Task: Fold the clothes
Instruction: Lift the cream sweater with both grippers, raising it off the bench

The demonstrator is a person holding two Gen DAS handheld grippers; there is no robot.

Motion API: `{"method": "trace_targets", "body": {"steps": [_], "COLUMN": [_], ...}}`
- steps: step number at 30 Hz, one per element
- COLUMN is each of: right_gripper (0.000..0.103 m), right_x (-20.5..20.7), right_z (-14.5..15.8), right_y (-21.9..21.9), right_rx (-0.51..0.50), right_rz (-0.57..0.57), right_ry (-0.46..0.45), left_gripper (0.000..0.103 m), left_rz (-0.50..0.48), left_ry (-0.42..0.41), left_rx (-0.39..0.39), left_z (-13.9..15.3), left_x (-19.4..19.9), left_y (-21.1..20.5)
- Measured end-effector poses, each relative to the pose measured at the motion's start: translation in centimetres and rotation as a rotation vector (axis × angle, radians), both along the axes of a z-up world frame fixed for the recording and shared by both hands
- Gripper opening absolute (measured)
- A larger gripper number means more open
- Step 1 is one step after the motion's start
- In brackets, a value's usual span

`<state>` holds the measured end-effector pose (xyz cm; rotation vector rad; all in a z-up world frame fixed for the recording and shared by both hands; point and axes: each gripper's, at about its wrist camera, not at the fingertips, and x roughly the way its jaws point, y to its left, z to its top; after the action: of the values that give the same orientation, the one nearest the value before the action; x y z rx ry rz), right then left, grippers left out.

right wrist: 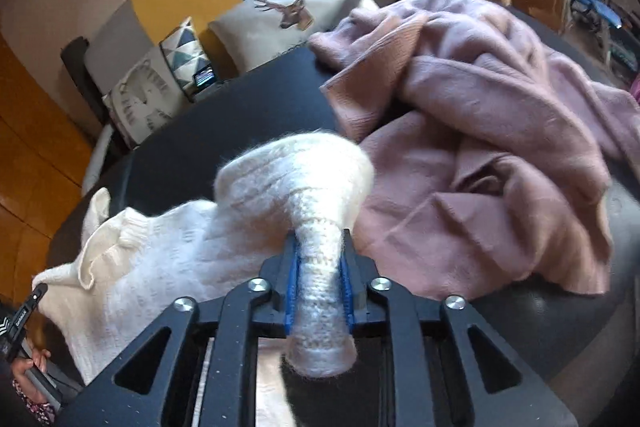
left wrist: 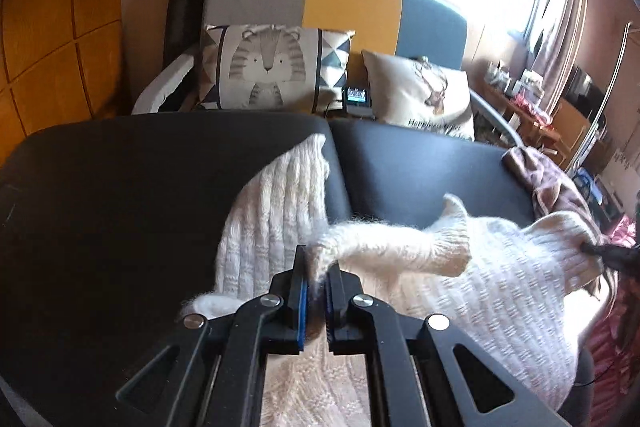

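The fluffy cream knitted sweater (left wrist: 500, 291) runs off the bottom edge in the left wrist view, its lower part hidden behind the black gripper frame. The crumpled dusty-pink knit garment (right wrist: 480, 147) is cut by the right edge (and blurred). A small dark screen device (left wrist: 356, 95) is unreadable.

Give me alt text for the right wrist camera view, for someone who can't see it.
The right gripper is clamped on a bunched fold of a white knit sweater over a black table. A crumpled mauve garment lies just right of it, with sofa cushions behind.
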<state>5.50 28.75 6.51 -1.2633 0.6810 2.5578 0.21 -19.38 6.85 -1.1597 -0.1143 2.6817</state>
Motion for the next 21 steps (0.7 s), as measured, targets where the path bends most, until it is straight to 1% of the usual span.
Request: {"method": "trace_targets", "body": {"steps": [1, 2, 4, 5, 6, 7, 8, 10, 13, 14, 17, 18, 19, 21], "right_gripper": [0.022, 0.022, 0.023, 0.024, 0.037, 0.061, 0.067, 0.068, 0.068, 0.068, 0.068, 0.068, 0.068, 0.068], "right_x": [0.6, 1.3, 1.2, 1.2, 0.1, -1.1, -2.9, -7.4, -11.9, -13.0, -14.5, -15.1, -15.5, -16.1], "right_z": [1.0, 2.7, 5.1, 6.4, 6.7, 7.0, 6.7, 4.4, 1.7, 1.3, -0.4, -1.0, -1.7, -2.7], "right_y": [0.0, -0.3, -2.2, -3.1, -4.5, -6.0, -7.7, -10.8, -13.6, -14.6, -16.5, -17.1, -17.6, -18.0], "right_rx": [0.053, 0.163, 0.245, 0.285, 0.279, 0.271, 0.214, 0.099, 0.166, 0.201, 0.229, 0.228, 0.252, 0.319], "right_rz": [-0.031, -0.09, -0.035, -0.007, 0.084, 0.176, 0.308, 0.481, 0.546, 0.589, 0.692, 0.739, 0.773, 0.812], "right_ry": [0.017, 0.052, 0.142, 0.187, 0.18, 0.172, 0.139, 0.034, -0.066, -0.075, -0.127, -0.164, -0.205, -0.258], "left_gripper": [0.005, 0.005, 0.006, 0.006, 0.006, 0.006, 0.006, 0.006, 0.006, 0.006, 0.006, 0.006, 0.006, 0.006], "left_rz": [0.002, 0.007, 0.014, 0.015, 0.015, 0.015, 0.012, 0.008, 0.01, 0.012, 0.015, 0.016, 0.015, 0.011], "left_ry": [-0.007, -0.016, -0.032, -0.033, -0.035, -0.035, -0.032, -0.029, -0.029, -0.029, -0.037, -0.04, -0.042, -0.043], "left_rx": [0.003, 0.021, 0.054, 0.054, 0.053, 0.052, 0.045, 0.043, 0.052, 0.053, 0.064, 0.068, 0.071, 0.073], "left_z": [-0.3, -0.5, -0.9, -1.1, -1.2, -1.3, -1.3, -1.2, -0.9, -0.8, -0.8, -0.8, -0.9, -1.1], "left_x": [0.0, 0.0, -0.1, -0.1, -0.1, -0.1, -0.1, 0.1, 0.3, 0.4, 0.0, -0.1, -0.1, -0.2], "left_y": [-0.2, -0.5, -0.9, -0.9, -0.8, -0.7, -0.6, -0.5, -0.7, -0.9, -1.4, -1.6, -1.7, -1.8]}}
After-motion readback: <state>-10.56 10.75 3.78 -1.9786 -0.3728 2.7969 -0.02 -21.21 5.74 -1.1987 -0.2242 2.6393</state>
